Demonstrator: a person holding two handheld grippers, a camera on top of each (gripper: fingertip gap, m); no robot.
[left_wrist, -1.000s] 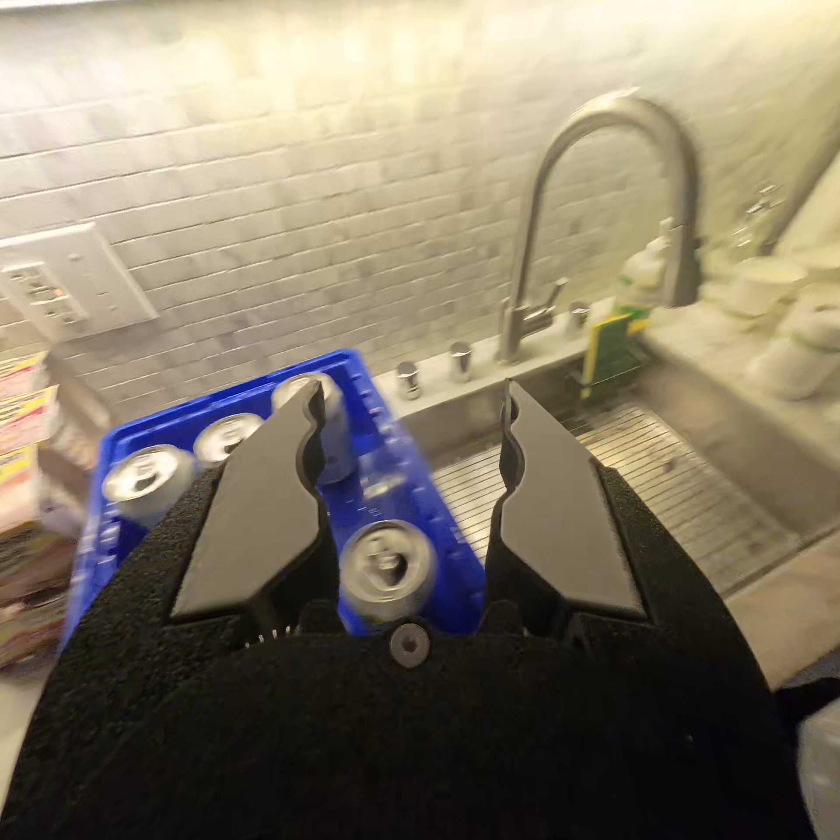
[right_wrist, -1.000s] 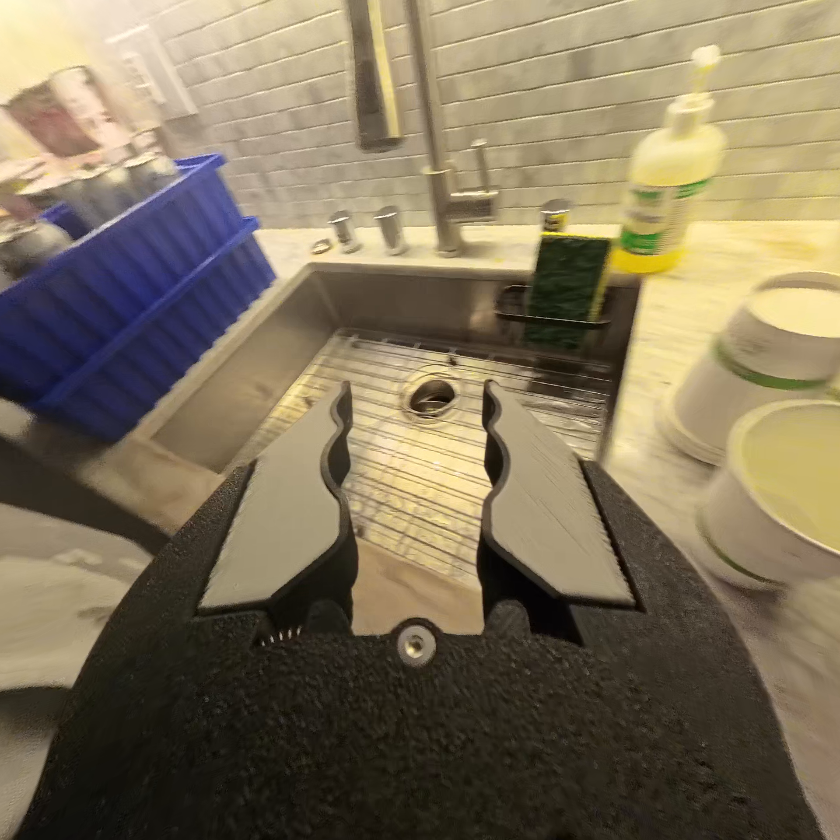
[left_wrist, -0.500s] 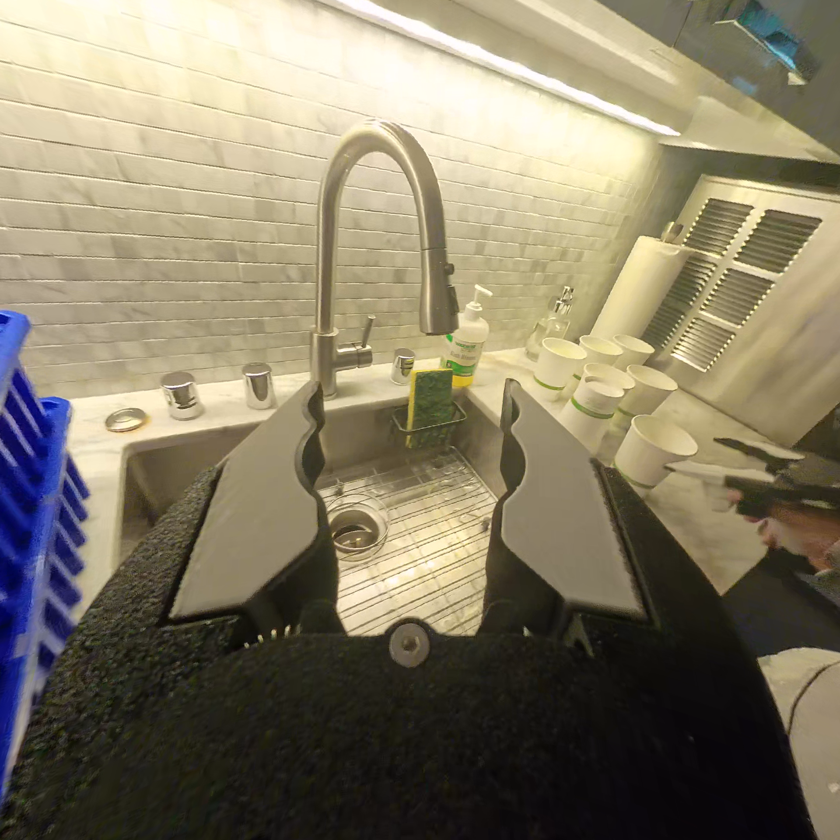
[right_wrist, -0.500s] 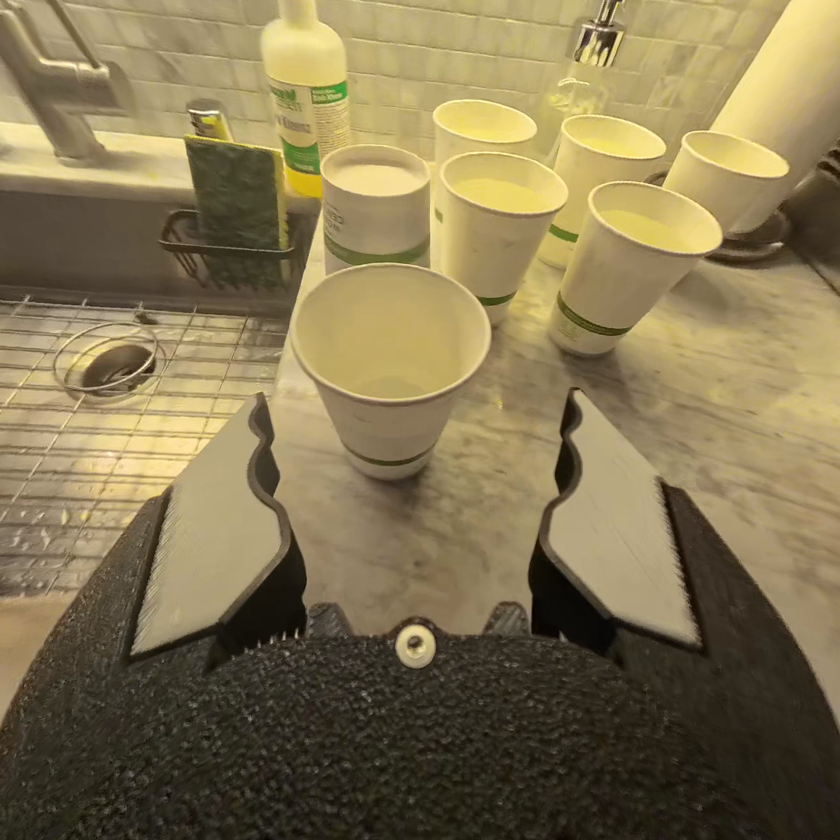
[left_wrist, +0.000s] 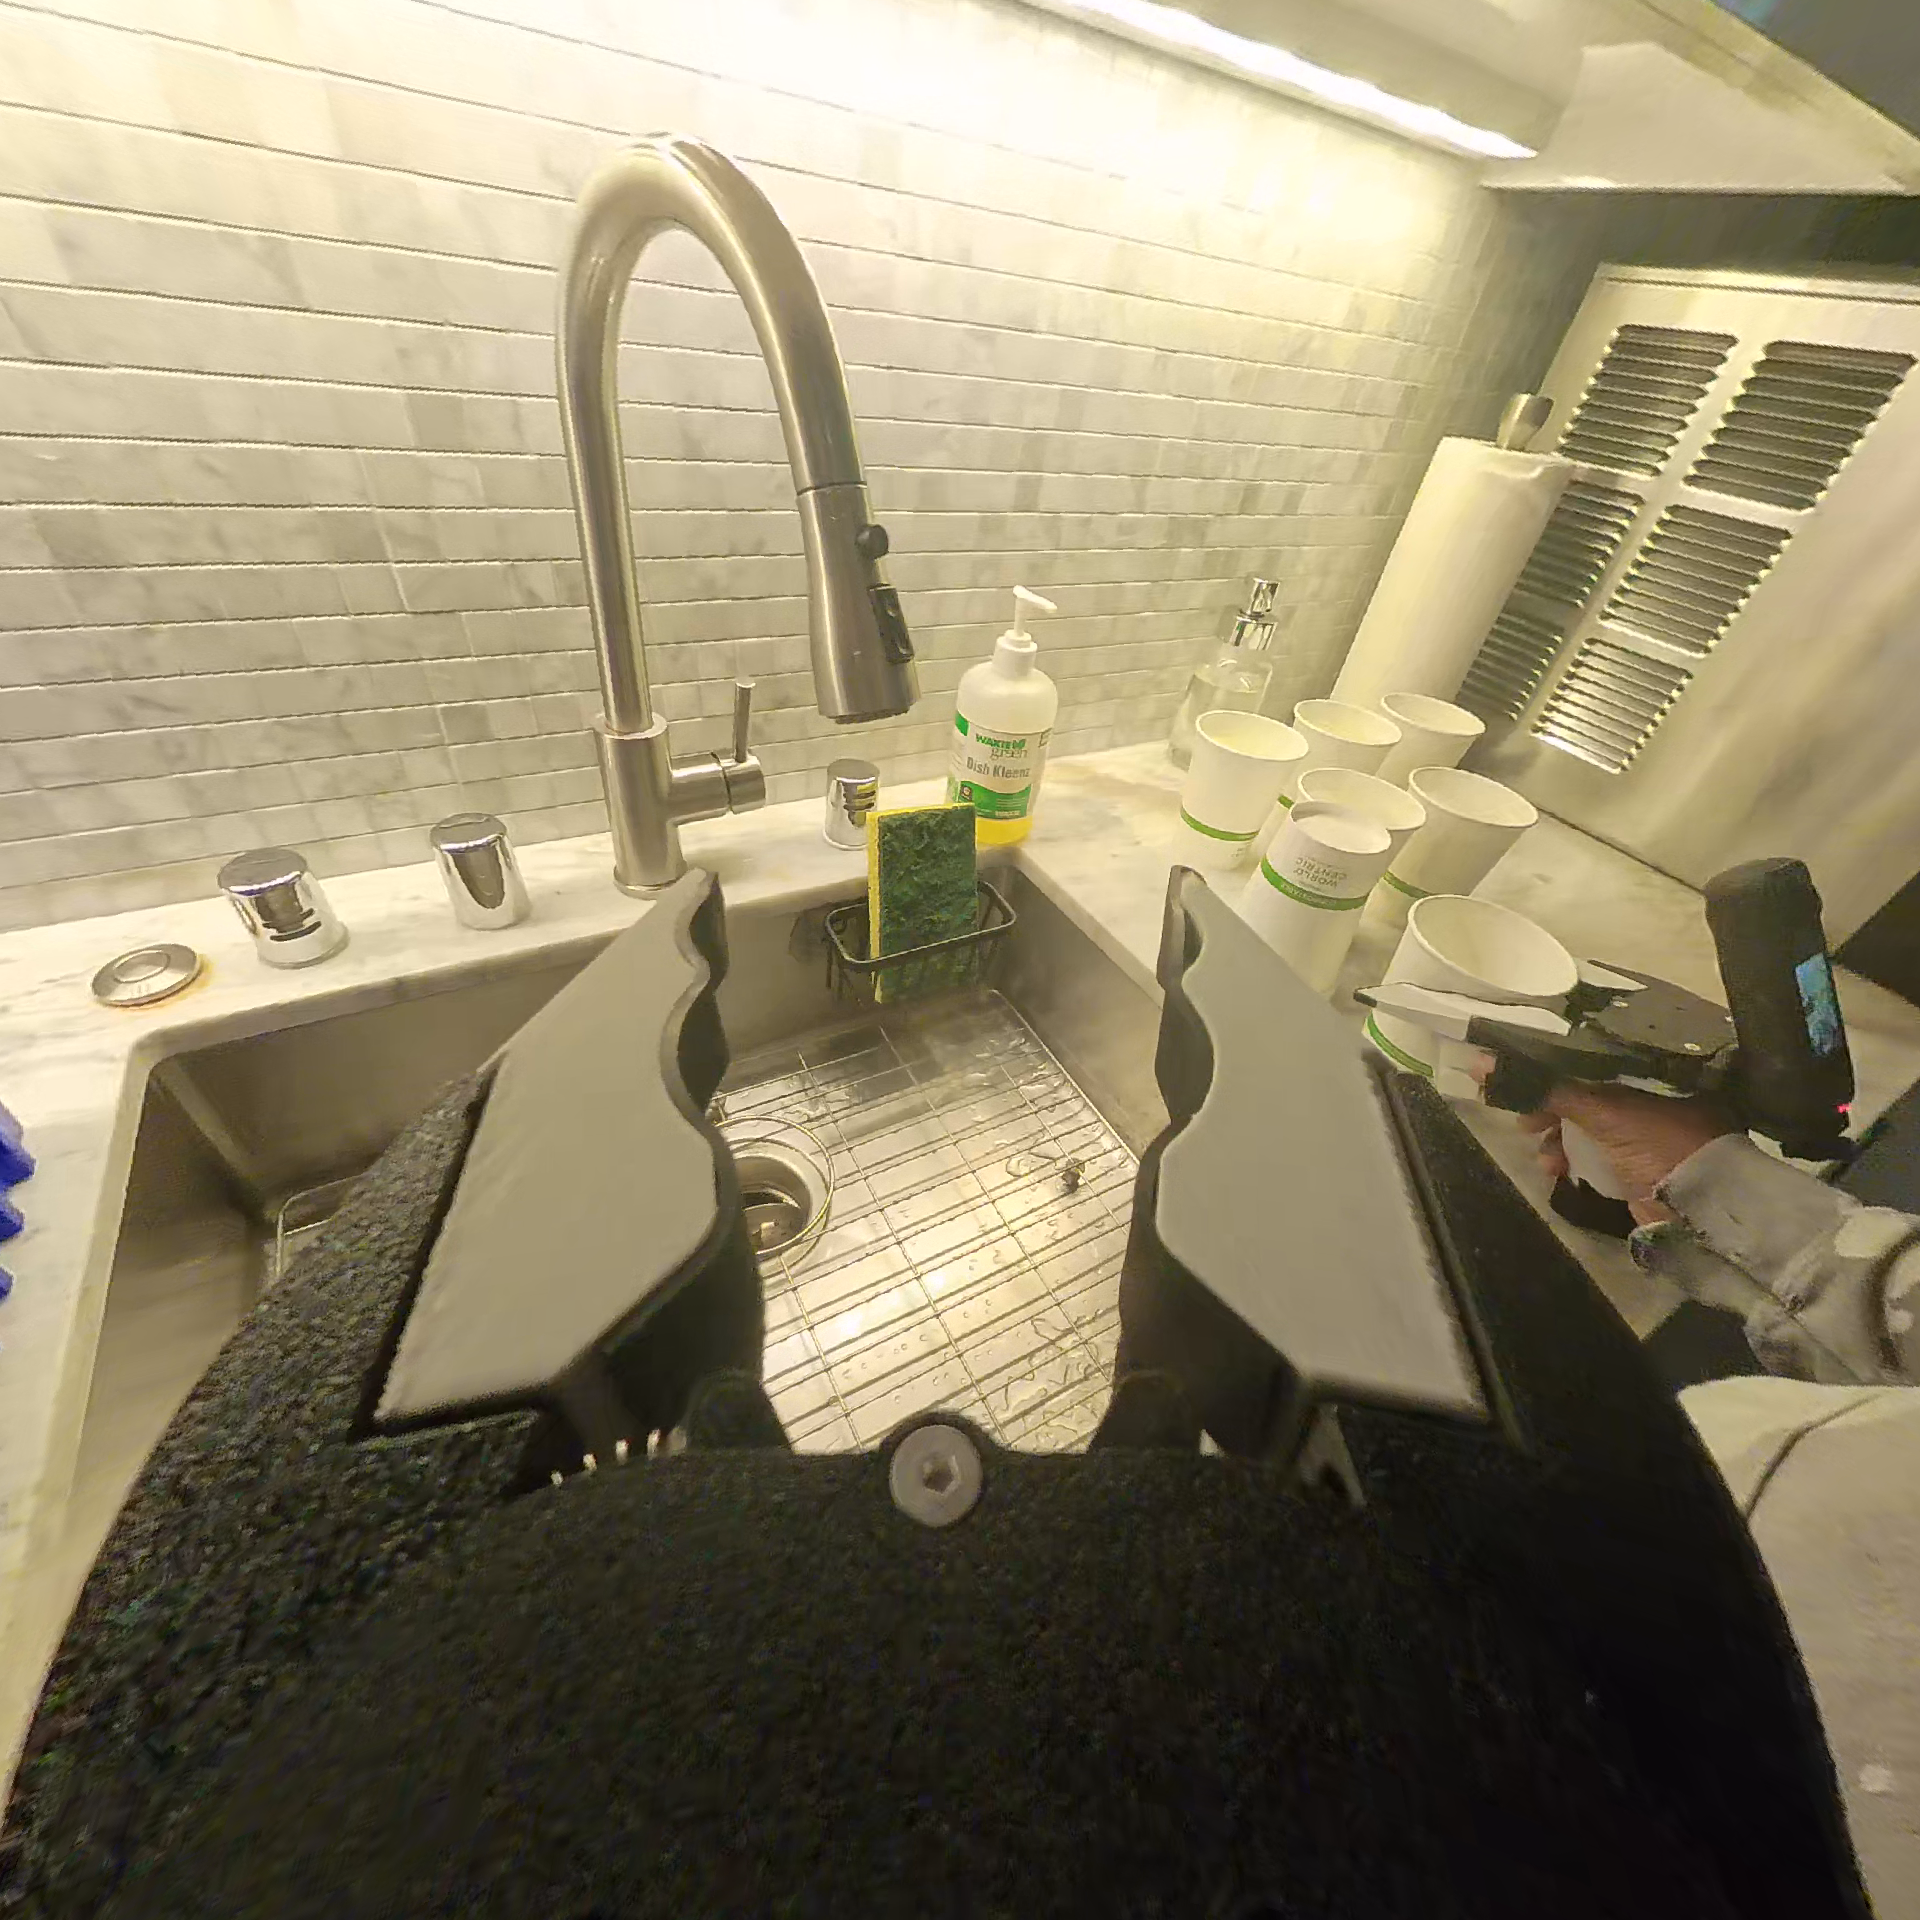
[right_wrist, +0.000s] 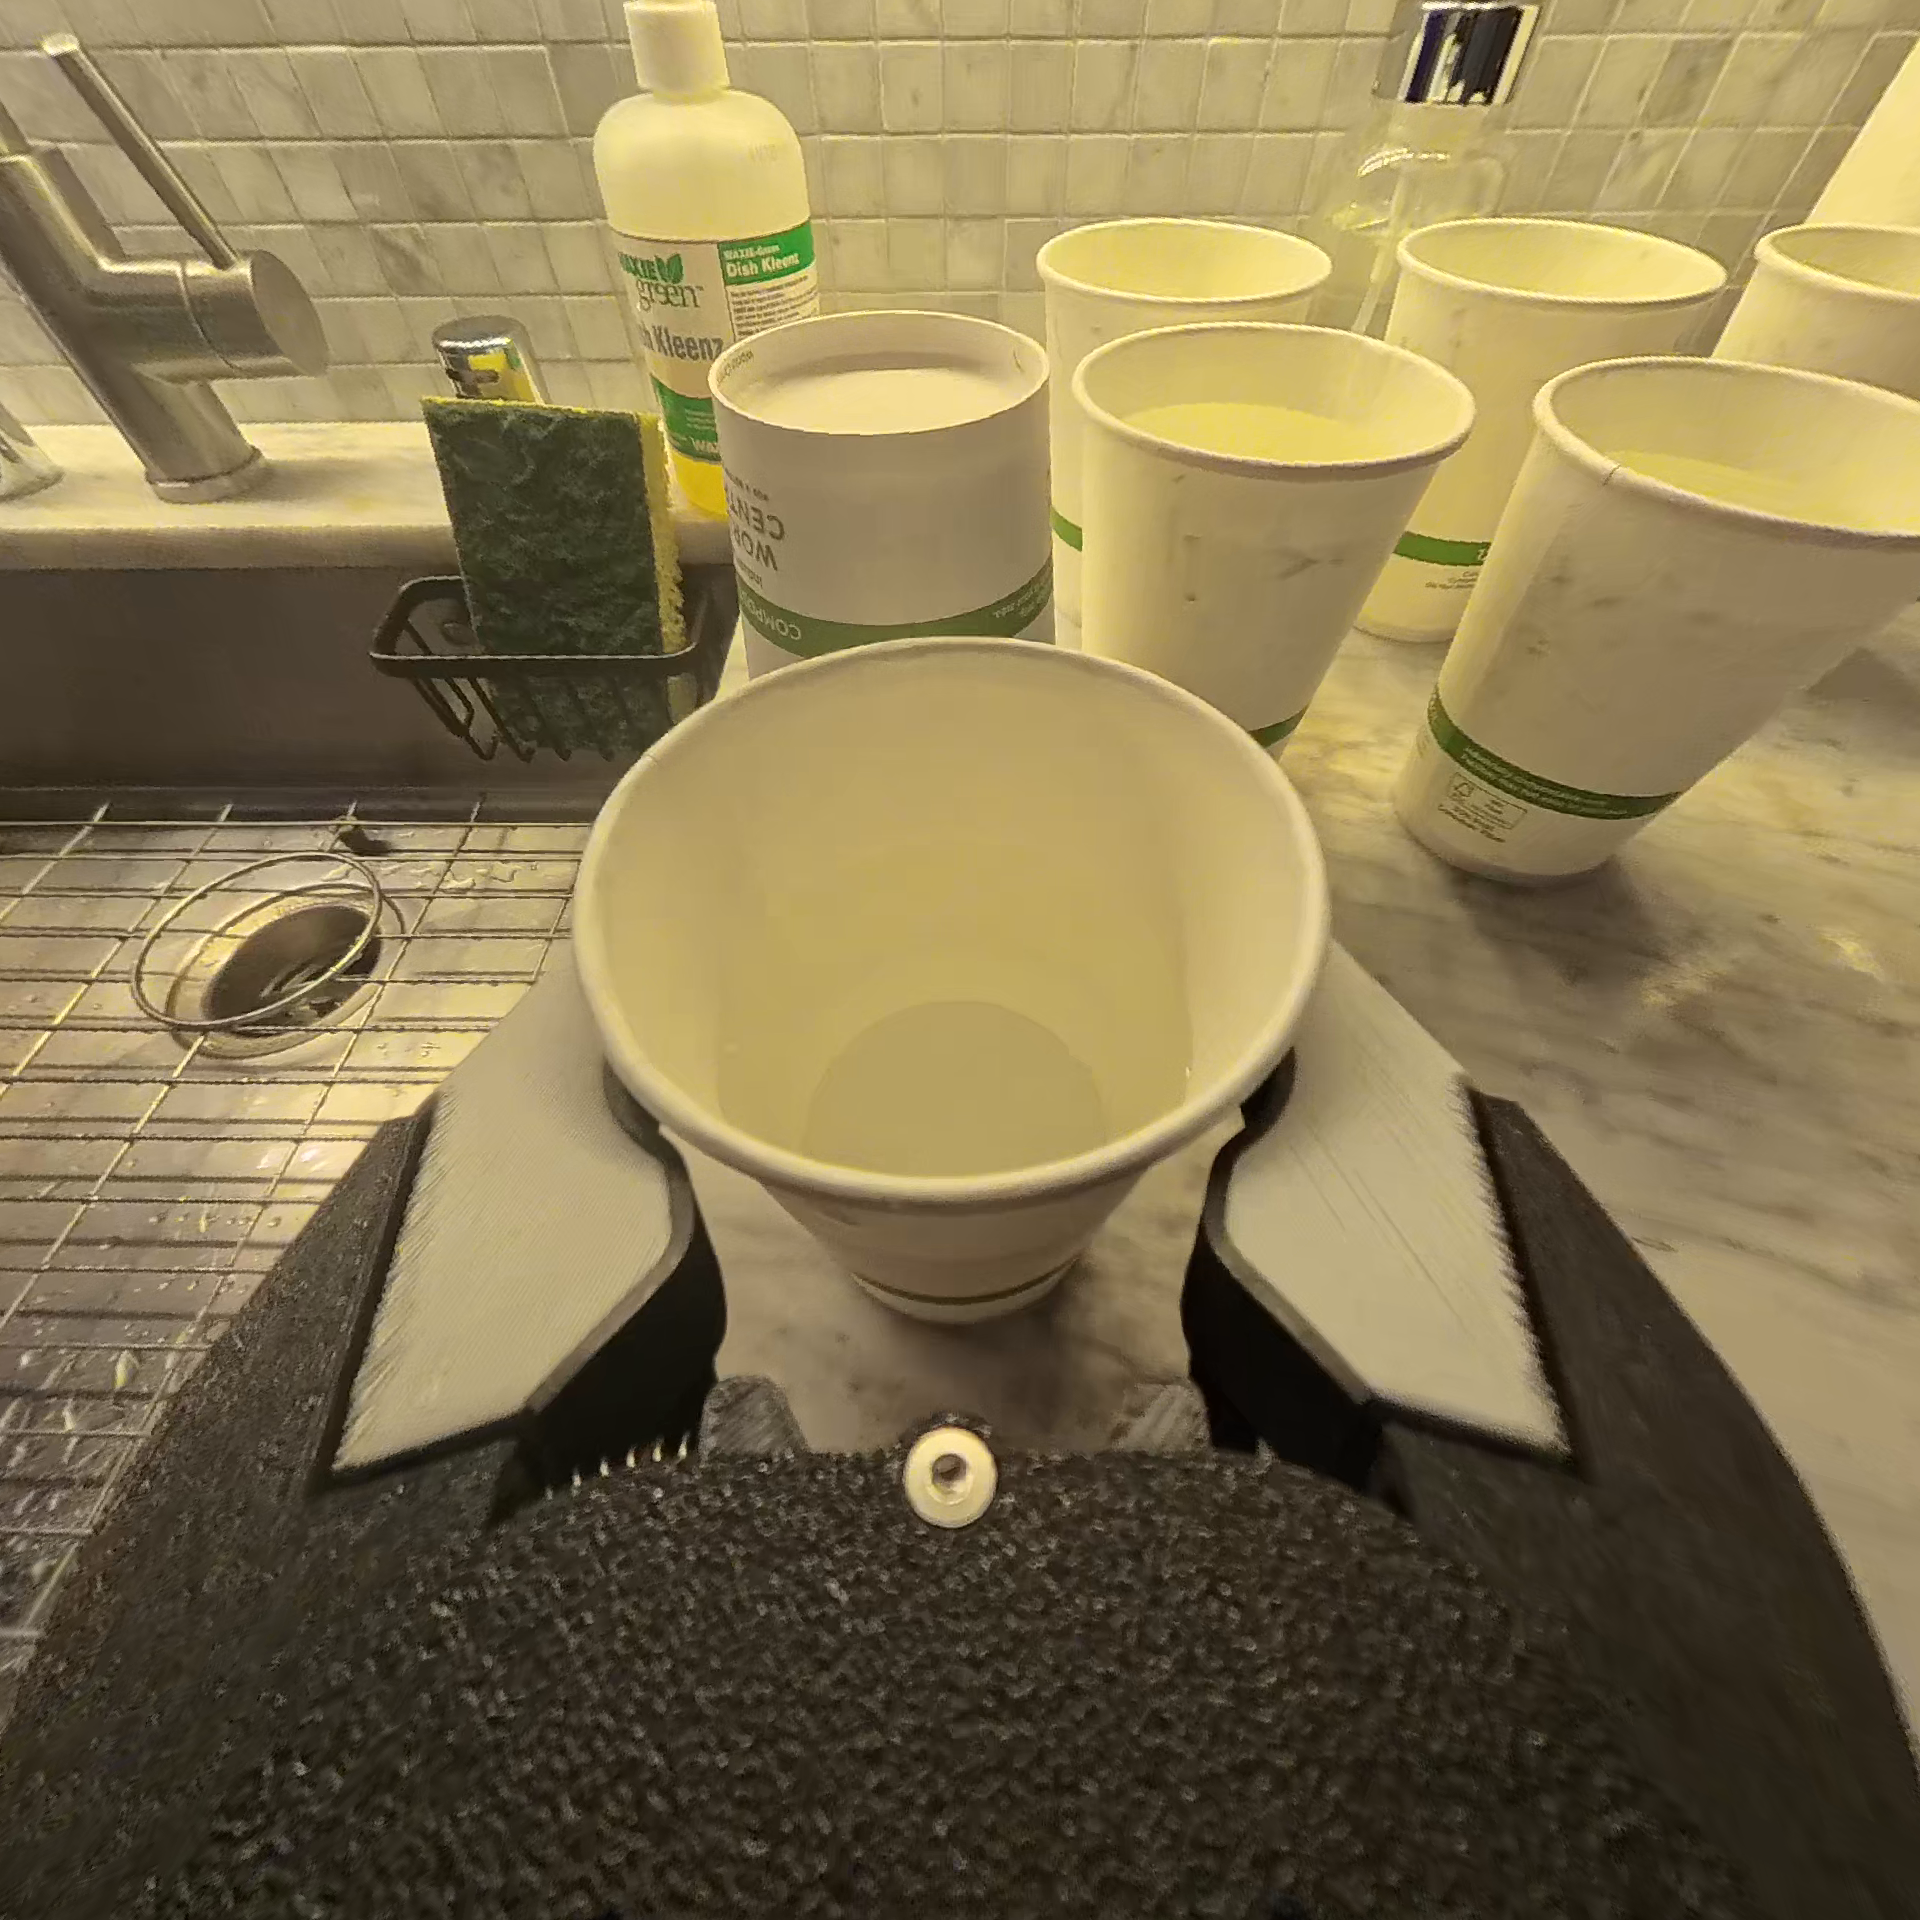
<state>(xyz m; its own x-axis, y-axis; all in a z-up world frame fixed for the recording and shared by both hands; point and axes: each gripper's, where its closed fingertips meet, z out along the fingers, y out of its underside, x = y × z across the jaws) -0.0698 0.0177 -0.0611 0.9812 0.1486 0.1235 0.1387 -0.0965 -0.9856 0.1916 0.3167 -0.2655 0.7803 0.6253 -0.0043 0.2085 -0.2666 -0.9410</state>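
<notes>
My right gripper (right_wrist: 951, 977) is open around a white paper cup (right_wrist: 935, 894) with a green band that stands upright on the marble counter (right_wrist: 1621, 1039). Its fingers (right_wrist: 540, 1195) flank the cup just below the rim, and the tips are hidden behind the cup. I cannot tell whether they touch it. The cup looks empty. My left gripper (left_wrist: 940, 883) is open and empty, held above the steel sink (left_wrist: 935, 1195). In the left wrist view the right gripper (left_wrist: 1455, 1003) sits beside the same cup (left_wrist: 1475, 935) at the far right.
Several more paper cups (right_wrist: 1268, 520) stand behind, one upside down (right_wrist: 883, 488). A soap bottle (right_wrist: 717, 239), a sponge in a black caddy (right_wrist: 561, 530) and a tall faucet (left_wrist: 665, 468) line the sink. A paper towel roll (left_wrist: 1455, 582) stands by the wall, with a blue crate edge (left_wrist: 8, 1174) at far left.
My left gripper swung right from the blue crate of cans to over the sink. My right gripper swung from the sink to the cups and moved forward until the nearest cup stood between its fingers.
</notes>
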